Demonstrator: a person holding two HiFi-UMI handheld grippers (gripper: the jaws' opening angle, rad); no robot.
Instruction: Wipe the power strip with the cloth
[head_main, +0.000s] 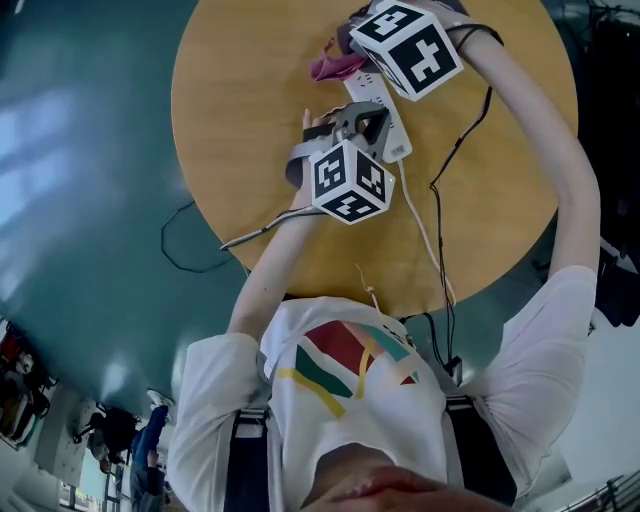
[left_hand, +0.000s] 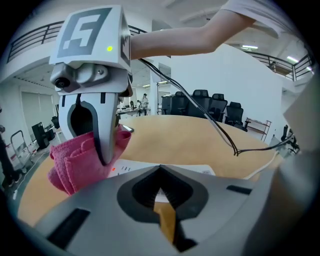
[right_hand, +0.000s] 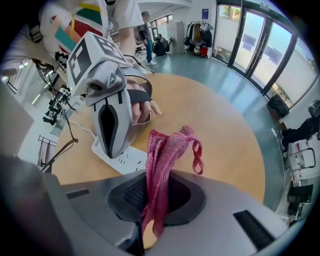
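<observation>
Both arms outstretched over pwr strip (head_main: 382, 96)

Bright, even indoor light, daylight through glass doors at right; fisheye bending at dark edges; near gripper bodies blurred.

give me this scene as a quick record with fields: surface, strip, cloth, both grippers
surface: round wooden table
power strip: white, lying flat on the table
cloth: pink, bunched, at one end of the power strip
right gripper: jaws closed on the cloth
left gripper: jaws together, holding nothing, tips down on the power strip
task state: cloth in hand, at the power strip
</observation>
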